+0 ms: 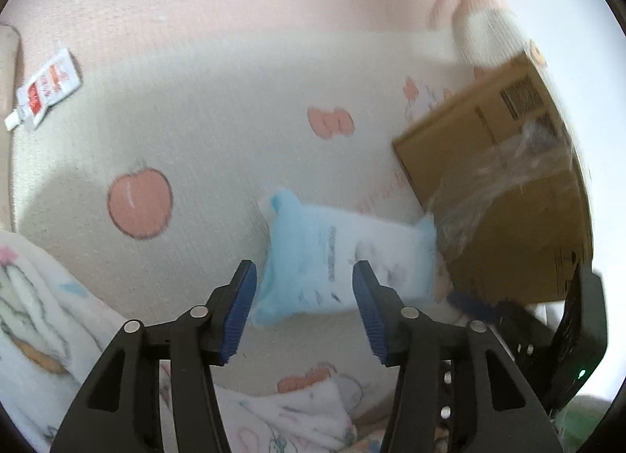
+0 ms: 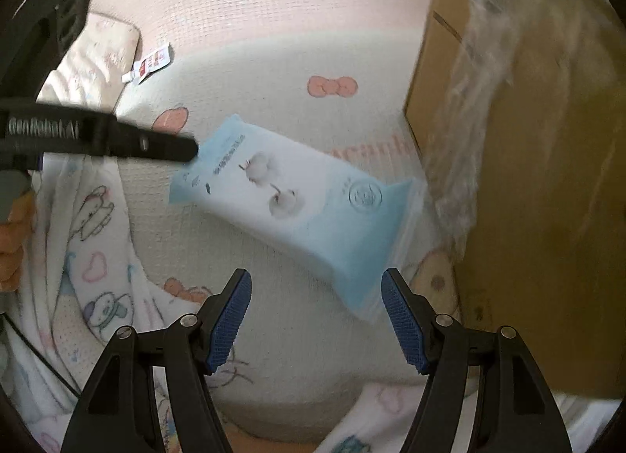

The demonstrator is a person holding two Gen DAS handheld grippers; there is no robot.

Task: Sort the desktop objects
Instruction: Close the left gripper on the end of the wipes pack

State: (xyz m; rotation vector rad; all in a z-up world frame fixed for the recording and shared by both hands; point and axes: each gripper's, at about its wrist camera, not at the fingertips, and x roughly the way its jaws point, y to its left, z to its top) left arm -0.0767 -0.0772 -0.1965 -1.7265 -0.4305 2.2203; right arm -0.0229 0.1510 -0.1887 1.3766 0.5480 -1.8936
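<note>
A light-blue and white pack of wipes (image 1: 336, 257) (image 2: 297, 202) lies flat on a cream play mat (image 1: 203, 132) (image 2: 274, 320) printed with peaches and bows. My left gripper (image 1: 304, 273) hovers over the pack's near end with its jaws open and the blue pads not pressing on it. In the right wrist view one of its black fingers (image 2: 156, 146) reaches the pack's upper left corner. My right gripper (image 2: 317, 281) stands open above the pack's lower right end, which shows between its fingertips. The frames are blurred.
A brown cardboard box (image 1: 504, 187) (image 2: 540, 187) with crinkled clear film stands right beside the pack. A small red and white tube (image 1: 47, 89) (image 2: 150, 62) lies far left near a cushion (image 2: 94, 58). A cartoon-print blanket (image 1: 43, 320) (image 2: 90, 257) covers the near left.
</note>
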